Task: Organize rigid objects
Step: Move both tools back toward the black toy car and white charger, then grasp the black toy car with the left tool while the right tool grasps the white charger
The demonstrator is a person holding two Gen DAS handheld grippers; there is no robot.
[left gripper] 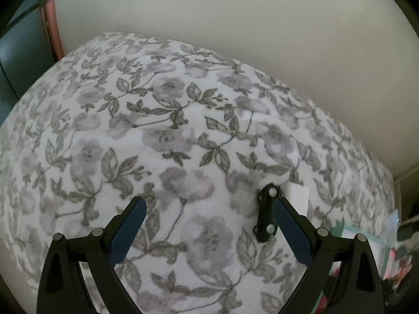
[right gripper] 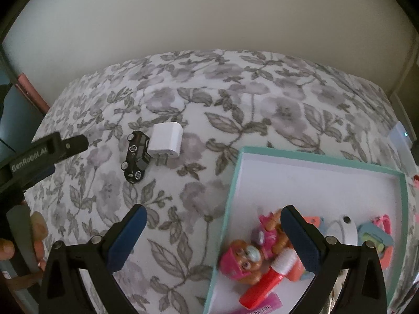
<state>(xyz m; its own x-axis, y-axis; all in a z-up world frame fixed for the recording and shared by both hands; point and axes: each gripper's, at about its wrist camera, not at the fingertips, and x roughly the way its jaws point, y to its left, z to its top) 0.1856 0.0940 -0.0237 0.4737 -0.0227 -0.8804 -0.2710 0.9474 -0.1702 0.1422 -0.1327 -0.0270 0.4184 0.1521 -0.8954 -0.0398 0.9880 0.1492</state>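
Observation:
A black toy car (left gripper: 267,213) lies on the floral bedspread (left gripper: 183,130), just inside the right finger of my left gripper (left gripper: 209,201), which is open and empty. A white block (left gripper: 298,196) sits right behind the car. From the right wrist, the car (right gripper: 136,157) and the white block (right gripper: 165,144) lie side by side, touching. The left gripper (right gripper: 68,157) comes in from the left, short of the car. My right gripper (right gripper: 213,209) is open and empty over the left edge of a teal box (right gripper: 314,158).
The box holds a pink dog figure (right gripper: 243,260), a red toy toothbrush (right gripper: 264,280), a white round piece (right gripper: 345,227) and other small toys. A hand (right gripper: 36,235) grips the left tool. A pale wall (right gripper: 209,26) runs behind the bed.

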